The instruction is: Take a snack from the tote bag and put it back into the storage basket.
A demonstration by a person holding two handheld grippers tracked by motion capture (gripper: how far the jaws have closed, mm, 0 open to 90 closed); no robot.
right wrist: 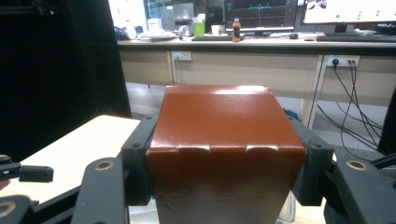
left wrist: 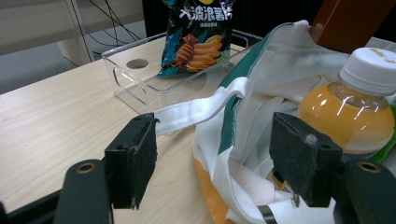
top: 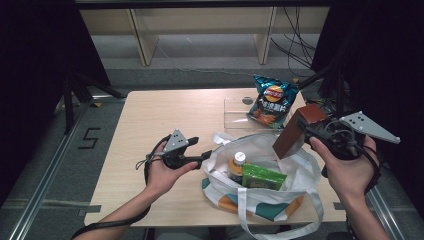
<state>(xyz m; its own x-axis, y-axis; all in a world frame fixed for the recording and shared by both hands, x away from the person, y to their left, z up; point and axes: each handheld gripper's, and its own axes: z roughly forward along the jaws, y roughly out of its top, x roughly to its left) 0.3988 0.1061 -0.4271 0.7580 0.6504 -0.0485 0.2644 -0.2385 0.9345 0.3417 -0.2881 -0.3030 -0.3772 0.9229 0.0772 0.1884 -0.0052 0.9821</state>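
Right tongs [top: 306, 131], right of frame: clenched on brown box [top: 296, 131], held tilted above white tote bag [top: 300, 172]. Left tongs [top: 209, 153], centre-left: released, jaws straddling the bag's rim. Bag holds orange-drink bottle [top: 237, 166] and green packet [top: 262, 176]. Chip bag [top: 272, 100] stands in clear tray [top: 235, 111], upper tabletop [top: 150, 115].

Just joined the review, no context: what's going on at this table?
A person works a hand-held gripper in each hand. The right hand-held gripper is shut on a brown cardboard box, held tilted above the white fabric tote bag. The left hand-held gripper is open at the bag's rim. An orange drink bottle and green packet sit inside. A blue chip bag stands in the clear plastic tray.
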